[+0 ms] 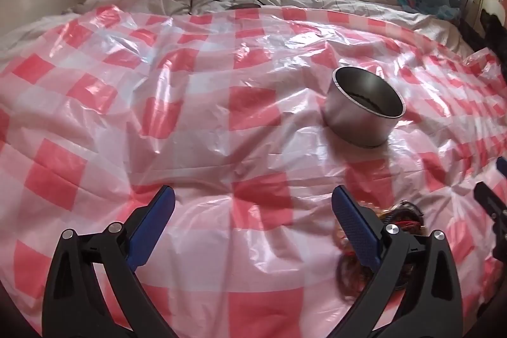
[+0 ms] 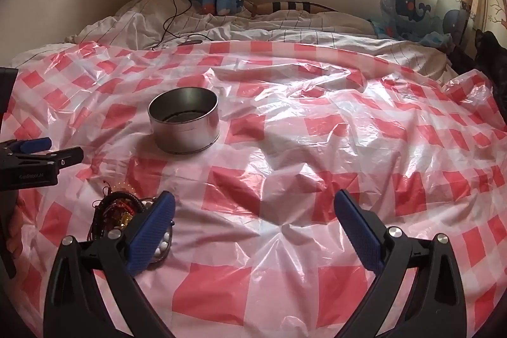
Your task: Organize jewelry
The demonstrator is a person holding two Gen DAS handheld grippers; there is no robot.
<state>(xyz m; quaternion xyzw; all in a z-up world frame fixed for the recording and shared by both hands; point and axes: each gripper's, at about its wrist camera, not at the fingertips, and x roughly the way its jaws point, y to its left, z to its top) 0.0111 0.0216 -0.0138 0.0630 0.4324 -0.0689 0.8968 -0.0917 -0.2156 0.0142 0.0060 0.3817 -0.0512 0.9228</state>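
Observation:
A round metal tin [image 1: 367, 106] [image 2: 185, 124] stands upright and uncovered on the pink-and-white checked plastic sheet [image 1: 221, 116] [image 2: 317, 148]; something dark lies at its bottom. A tangled pile of jewelry [image 1: 402, 217] [image 2: 117, 213], dark cords with gold and red beads and a white bead bracelet, lies on the sheet nearer than the tin. My left gripper [image 1: 253, 198] is open and empty, the pile just behind its right finger. My right gripper [image 2: 253, 201] is open and empty, the pile partly hidden behind its left finger. The left gripper [image 2: 35, 157] also shows at the left edge of the right wrist view.
The sheet covers a bed with rumpled white bedding [image 2: 221, 27] at the far end. A black charger cable [image 2: 172, 5] runs from a wall socket onto the bed. Whale-print curtains [image 2: 412, 5] hang by the window. A hand [image 2: 14, 230] shows at the left edge.

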